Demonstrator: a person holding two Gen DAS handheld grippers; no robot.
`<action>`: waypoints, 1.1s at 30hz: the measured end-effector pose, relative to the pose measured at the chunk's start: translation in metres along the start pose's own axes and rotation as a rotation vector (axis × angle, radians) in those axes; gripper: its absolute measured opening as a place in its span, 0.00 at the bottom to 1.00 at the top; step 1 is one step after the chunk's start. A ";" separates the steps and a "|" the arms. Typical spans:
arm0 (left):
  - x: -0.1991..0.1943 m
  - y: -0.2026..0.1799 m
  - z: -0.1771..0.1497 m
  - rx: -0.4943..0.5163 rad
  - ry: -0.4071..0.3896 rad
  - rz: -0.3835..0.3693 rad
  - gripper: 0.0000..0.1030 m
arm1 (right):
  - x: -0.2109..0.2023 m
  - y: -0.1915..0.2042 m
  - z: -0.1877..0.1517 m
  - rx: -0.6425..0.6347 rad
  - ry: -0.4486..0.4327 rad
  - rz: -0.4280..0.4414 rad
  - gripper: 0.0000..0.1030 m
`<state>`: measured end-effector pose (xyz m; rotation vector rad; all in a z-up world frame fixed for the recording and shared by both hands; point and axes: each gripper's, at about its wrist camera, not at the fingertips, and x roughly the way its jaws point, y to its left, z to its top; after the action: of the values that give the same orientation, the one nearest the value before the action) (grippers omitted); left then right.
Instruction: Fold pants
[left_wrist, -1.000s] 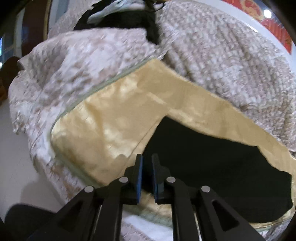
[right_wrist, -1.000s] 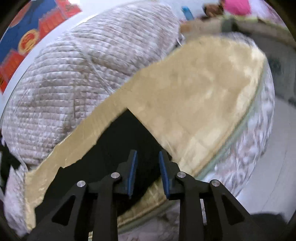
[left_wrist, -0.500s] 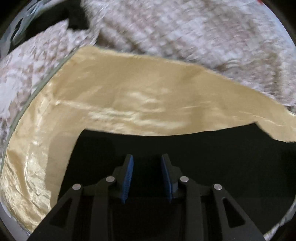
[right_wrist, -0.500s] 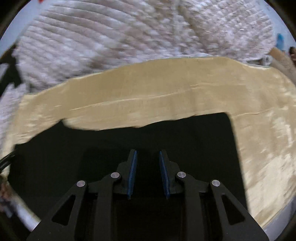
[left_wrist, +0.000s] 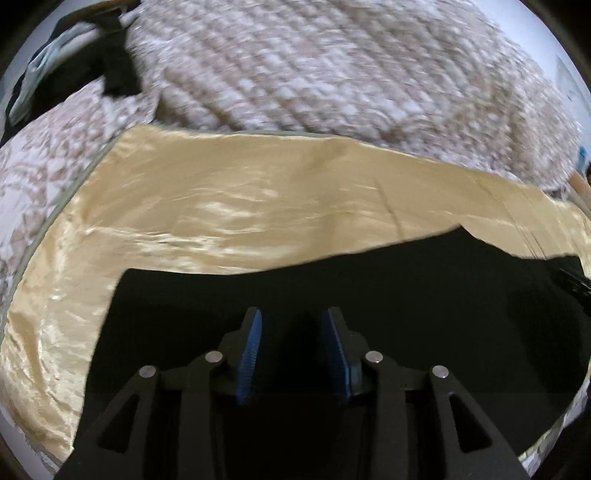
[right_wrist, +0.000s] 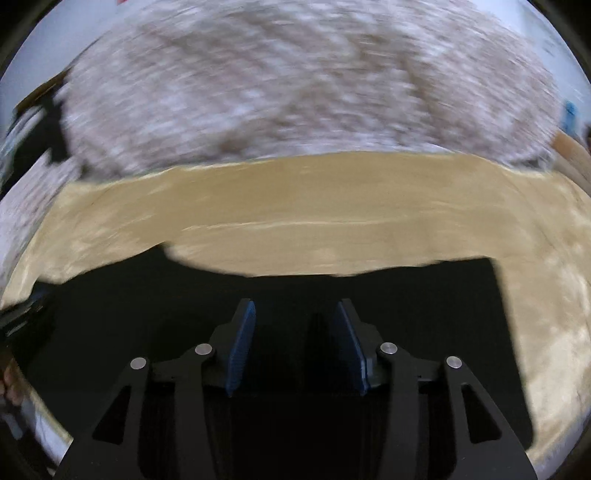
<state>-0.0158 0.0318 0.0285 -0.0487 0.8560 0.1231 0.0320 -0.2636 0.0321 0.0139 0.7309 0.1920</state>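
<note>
Both claws, the left claw (left_wrist: 291, 347) and right claw (right_wrist: 295, 341), are opening empty above black pants (left_wrist: 406, 295) on a bed's golden sheet (left_wrist: 221, 206). Pinch the pants' far edge cleanly.

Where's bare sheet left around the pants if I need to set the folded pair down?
A bare band of the gold sheet runs between the black pants and the heaped quilt. There is more bare sheet beyond the pants' left end and right end. The near edge is crowded: pants lie under both opening grippers.

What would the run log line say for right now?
task: fold pants | pants: flat on gold sheet | left gripper: opening, holds nothing | right gripper: opening, holds nothing
</note>
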 end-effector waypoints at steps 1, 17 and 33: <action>0.000 -0.004 0.000 0.012 0.003 -0.007 0.40 | 0.004 0.010 0.000 -0.029 0.006 0.015 0.45; -0.009 -0.016 -0.011 0.035 -0.008 -0.026 0.50 | 0.013 0.050 -0.012 -0.154 0.042 0.115 0.46; -0.012 -0.025 -0.035 0.064 -0.017 -0.015 0.52 | 0.017 0.076 -0.045 -0.238 0.050 0.173 0.51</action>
<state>-0.0471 0.0030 0.0145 0.0063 0.8416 0.0822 0.0013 -0.1887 -0.0064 -0.1553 0.7528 0.4448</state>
